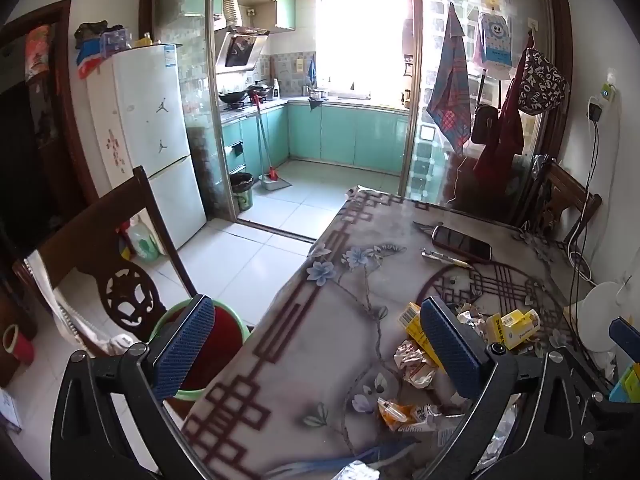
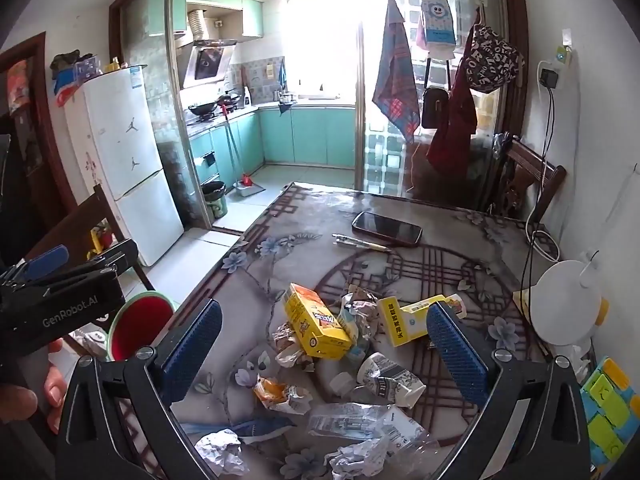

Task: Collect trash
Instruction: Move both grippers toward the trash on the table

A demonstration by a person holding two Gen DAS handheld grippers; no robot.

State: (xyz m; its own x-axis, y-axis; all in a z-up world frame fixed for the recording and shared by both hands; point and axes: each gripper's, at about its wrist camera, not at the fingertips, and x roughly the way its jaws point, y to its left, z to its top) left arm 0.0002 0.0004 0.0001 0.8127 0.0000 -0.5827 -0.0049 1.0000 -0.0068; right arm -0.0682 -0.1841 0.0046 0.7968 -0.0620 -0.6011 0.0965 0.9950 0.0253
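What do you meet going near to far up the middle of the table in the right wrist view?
Crumpled white paper → orange snack wrapper → yellow carton → pens → phone.

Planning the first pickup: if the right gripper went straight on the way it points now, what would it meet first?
Probably the yellow cardboard carton atop the crumpled wrappers; the open right gripper points down at that pile, though depth is hard to judge.

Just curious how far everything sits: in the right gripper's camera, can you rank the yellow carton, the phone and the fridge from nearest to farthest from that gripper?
1. Yellow carton: between the right gripper's open fingers, on the table.
2. Phone: far side of table.
3. Fridge: left, across the floor.
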